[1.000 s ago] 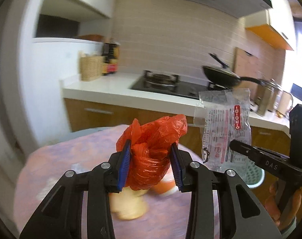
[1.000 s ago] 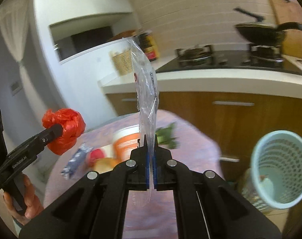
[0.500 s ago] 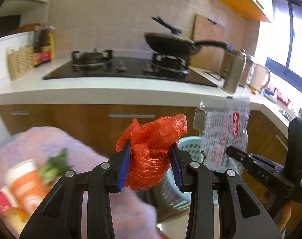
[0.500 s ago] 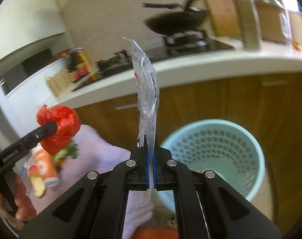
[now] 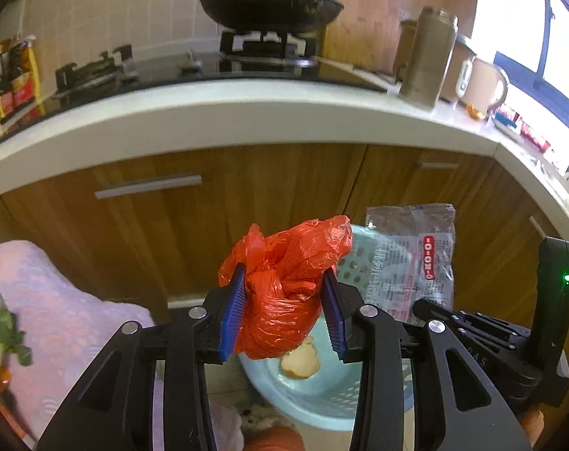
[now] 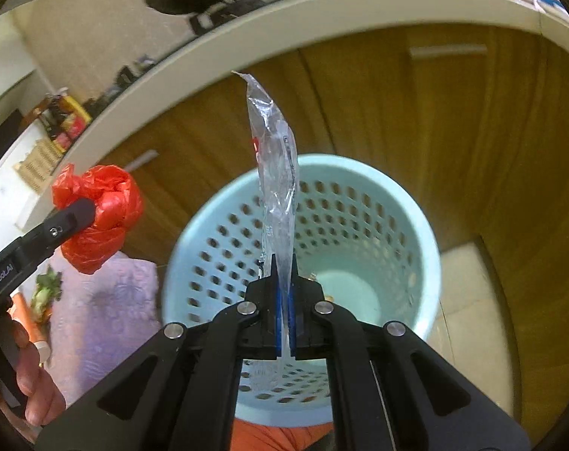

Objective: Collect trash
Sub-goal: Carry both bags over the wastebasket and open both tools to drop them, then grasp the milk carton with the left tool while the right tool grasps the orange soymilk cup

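- The left hand-held gripper [image 5: 284, 310] is clamped on a crumpled red plastic bag [image 5: 284, 289]; its blue pads [image 5: 231, 315] press both sides of the bundle, which bulges above and below them.
- The right hand-held gripper [image 6: 283, 314] is pinched nearly flat on a clear plastic wrapper [image 6: 276, 195] that stands upright from between its fingers, edge-on in the right wrist view.
- In the left wrist view the same wrapper [image 5: 415, 259] shows its printed face and red label, just to the right of the red bag.
- A pale blue perforated waste basket [image 6: 408, 225] stands on the floor straight ahead of and below the right hand-held gripper; the wrapper hangs over its opening.
- The red bag [image 6: 100, 214] sits to the left of the basket in the right wrist view; in the left wrist view the basket rim [image 5: 363, 244] shows behind it.
- A pale scrap of food [image 5: 299, 364] lies on the basket bottom.
- To the left of both grippers is a table under a lilac cloth [image 5: 51, 308], with leafy greens [image 5: 6, 338] on it.
- Ahead runs a white-topped table [image 5: 246, 120] with wooden cabinet fronts, carrying a black frying pan [image 5: 269, 5] on a hob.
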Demonstrator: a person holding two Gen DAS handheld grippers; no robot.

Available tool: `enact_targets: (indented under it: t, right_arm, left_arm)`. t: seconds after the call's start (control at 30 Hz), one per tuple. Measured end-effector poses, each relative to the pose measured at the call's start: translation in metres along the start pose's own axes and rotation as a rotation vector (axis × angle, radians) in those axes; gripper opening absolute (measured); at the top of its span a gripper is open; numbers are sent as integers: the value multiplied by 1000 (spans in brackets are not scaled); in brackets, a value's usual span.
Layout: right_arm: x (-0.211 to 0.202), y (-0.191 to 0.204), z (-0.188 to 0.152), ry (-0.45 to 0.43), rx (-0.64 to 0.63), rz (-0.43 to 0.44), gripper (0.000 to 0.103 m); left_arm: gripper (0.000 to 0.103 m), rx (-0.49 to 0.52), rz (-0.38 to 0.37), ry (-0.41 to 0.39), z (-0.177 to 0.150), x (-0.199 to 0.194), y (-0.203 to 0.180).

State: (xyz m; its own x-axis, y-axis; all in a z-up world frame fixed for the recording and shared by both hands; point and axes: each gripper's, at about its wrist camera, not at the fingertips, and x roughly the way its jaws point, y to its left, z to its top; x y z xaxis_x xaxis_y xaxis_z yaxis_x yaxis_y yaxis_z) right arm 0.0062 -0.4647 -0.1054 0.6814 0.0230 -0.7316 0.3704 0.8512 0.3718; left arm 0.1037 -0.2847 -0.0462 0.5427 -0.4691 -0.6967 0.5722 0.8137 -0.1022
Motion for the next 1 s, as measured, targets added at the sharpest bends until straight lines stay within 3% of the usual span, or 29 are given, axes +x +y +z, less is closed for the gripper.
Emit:
enact_targets:
  t: [0.3,0.4,0.47,0.73,1.0]
  right_arm:
    - [6,-21,-3,47,34,-3,5]
    - [8,-28,-4,68,50,32,27]
    - [7,-28,-6,66,46,21,52]
    - [-20,-22,-2,8,39,49,53]
    - [-51,16,0,-59,-22,88,53]
  left_arm:
    - [40,18,14,67,-4,29,-13]
    - [49,27,33,63,-5,30,-15]
    - [58,15,26,67,-4,29,-13]
    - [60,-1,-5,48,-7,6,-10]
    - [60,-31,-25,-13,-12,-39,5]
